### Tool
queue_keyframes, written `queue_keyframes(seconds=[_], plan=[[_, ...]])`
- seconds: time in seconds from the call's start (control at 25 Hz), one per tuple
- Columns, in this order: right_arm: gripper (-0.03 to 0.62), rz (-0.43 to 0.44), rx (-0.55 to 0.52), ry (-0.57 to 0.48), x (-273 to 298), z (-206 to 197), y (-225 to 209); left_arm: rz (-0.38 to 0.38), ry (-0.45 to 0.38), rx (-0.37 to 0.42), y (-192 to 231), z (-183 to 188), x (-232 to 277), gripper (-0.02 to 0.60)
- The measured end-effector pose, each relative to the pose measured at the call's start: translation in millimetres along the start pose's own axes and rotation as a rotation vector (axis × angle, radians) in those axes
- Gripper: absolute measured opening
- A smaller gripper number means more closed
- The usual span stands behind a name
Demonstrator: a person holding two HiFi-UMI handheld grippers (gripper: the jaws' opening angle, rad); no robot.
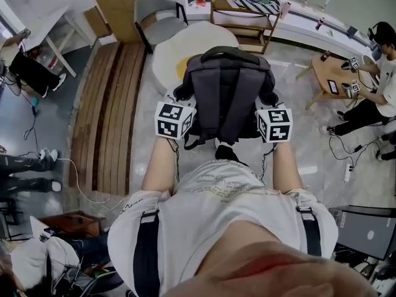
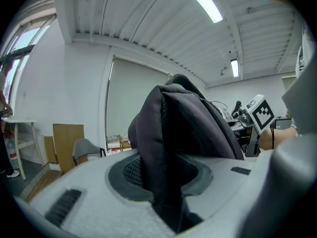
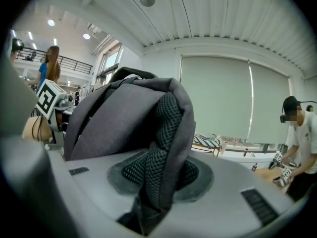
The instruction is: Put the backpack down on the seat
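Observation:
A dark grey backpack (image 1: 226,91) hangs in the air in front of me, its straps facing me. My left gripper (image 1: 184,98) is shut on its left shoulder strap (image 2: 166,143), and the padded strap is pinched between the jaws of the left gripper (image 2: 166,202). My right gripper (image 1: 270,99) is shut on the right strap, whose mesh padding (image 3: 161,143) is squeezed between the jaws of the right gripper (image 3: 148,207). Beyond the backpack, a round white seat with a yellow centre (image 1: 185,48) is partly hidden by it. The fingertips are covered by the straps.
A grey chair (image 1: 158,14) stands behind the white seat. A slatted wooden platform (image 1: 105,116) runs along the left. A wooden shelf (image 1: 241,11) is at the back. At the right a person (image 1: 377,73) sits by a small wooden table (image 1: 331,73).

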State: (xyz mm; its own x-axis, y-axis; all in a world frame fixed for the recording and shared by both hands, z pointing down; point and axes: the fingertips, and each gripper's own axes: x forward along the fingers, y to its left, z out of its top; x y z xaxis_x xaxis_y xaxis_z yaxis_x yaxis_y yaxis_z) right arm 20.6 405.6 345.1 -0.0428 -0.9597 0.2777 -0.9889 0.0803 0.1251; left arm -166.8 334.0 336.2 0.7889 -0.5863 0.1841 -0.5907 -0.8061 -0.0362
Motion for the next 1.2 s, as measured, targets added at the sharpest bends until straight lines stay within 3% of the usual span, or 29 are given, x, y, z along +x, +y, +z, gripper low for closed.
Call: queue_keyframes(seconds=[0.56, 1.2], plan=[[0.124, 0.088, -0.002, 0.012, 135.4, 19.6, -68.6, 0.049, 0.058, -0.014, 69.1, 10.5, 118.7, 0.112], [0.124, 0.179, -0.035, -0.022, 260.2, 50.3, -136.5, 0.136, 0.054, -0.031, 131.8, 30.5, 228.3, 0.114]])
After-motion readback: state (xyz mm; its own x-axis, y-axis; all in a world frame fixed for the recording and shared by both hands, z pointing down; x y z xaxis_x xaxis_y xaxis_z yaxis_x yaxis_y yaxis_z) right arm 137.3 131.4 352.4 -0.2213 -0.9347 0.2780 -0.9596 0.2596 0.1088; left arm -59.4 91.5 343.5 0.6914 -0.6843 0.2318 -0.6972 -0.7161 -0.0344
